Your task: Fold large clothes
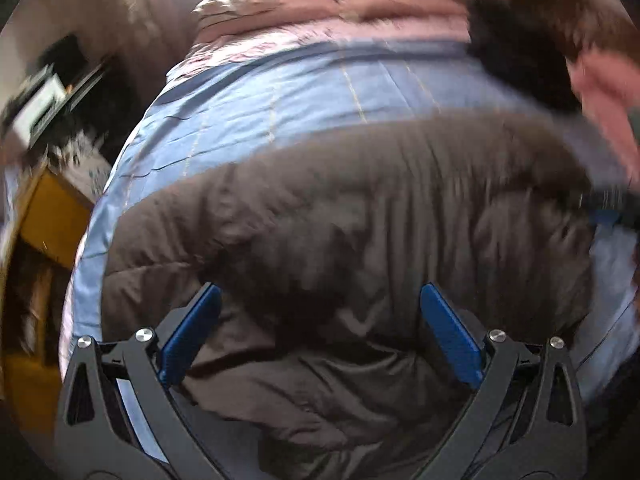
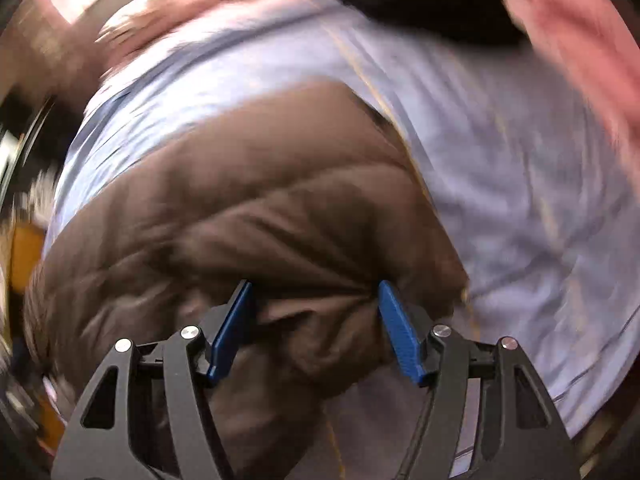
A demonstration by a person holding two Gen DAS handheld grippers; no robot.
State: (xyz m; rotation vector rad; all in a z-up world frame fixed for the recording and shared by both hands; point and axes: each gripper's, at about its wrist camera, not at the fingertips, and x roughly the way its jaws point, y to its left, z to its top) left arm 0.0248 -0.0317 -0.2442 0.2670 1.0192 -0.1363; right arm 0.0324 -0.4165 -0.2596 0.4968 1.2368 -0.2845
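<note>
Left gripper [image 1: 320, 300] hanging wide open over brown jacket [image 1: 340, 216] on blue sheet [image 1: 280, 92], gripping nothing. Right gripper [image 2: 315, 294] part-open, pads [image 2: 394, 322] pinching a jacket fold.

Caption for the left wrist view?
Open left tongs above a brown puffer jacket on a blue bedspread.

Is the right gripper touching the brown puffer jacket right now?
Touching. In the right wrist view, the right gripper has a bunched fold of the brown puffer jacket between its blue fingers, fabric puckering against them.
</note>
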